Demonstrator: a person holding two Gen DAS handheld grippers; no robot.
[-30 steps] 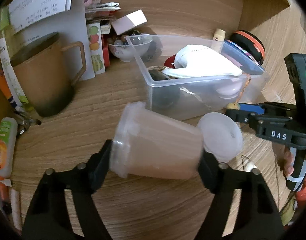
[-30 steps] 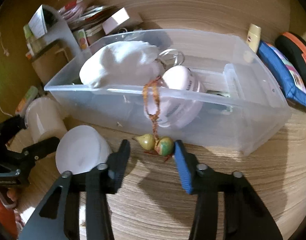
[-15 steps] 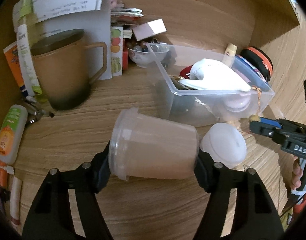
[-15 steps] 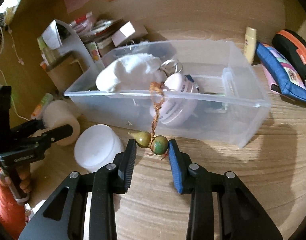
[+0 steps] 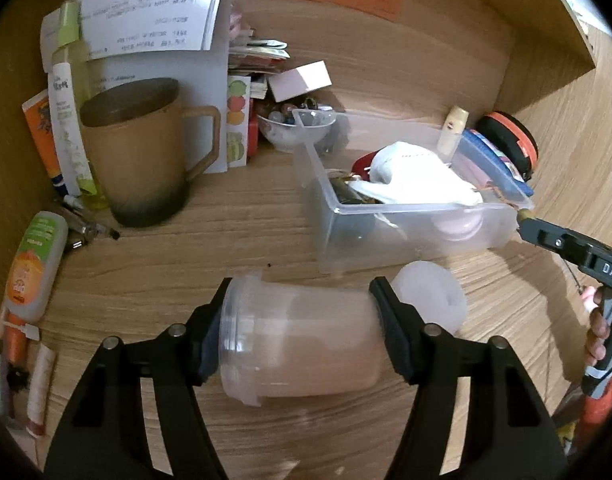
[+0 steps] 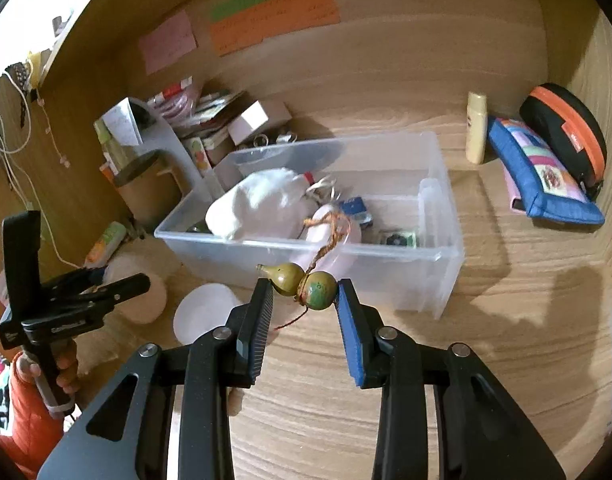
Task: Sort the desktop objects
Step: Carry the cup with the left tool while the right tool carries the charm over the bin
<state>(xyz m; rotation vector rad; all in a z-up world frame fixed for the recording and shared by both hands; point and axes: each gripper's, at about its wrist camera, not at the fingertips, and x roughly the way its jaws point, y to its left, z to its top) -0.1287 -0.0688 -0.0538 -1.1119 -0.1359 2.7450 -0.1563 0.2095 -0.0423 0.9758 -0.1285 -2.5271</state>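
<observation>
Frosted translucent plastic makes up the lidded cup (image 5: 302, 344) that lies on its side between the jaws of the left gripper (image 5: 300, 330). Those jaws have just been closing, and their black pads now press on the cup's lid end and its base, holding it above the wood-grain worktop (image 5: 234, 240). A round white plastic lid (image 5: 431, 300) rests on the worktop just beside the cup's base, near the front wall of a clear rectangular plastic storage bin (image 6: 433, 256).

The right gripper (image 6: 304, 292) has its jaws closed narrowly on a small olive-green double gourd charm (image 6: 306, 282), one black pad and one blue pad touching its two ends. The charm's braided orange cord (image 6: 325, 236) runs up from it and loops over the bin's front rim, so the charm hangs just outside the bin, clear of the worktop.

Inside the bin lie a crumpled white cloth (image 6: 258, 204), a pale pink rounded device (image 6: 325, 224) and some smaller bits too jumbled to tell apart. A tall brown mug with a handle (image 5: 146, 156) stands well left of the bin, and a blue patchwork pouch (image 6: 541, 176) lies to the bin's right.
</observation>
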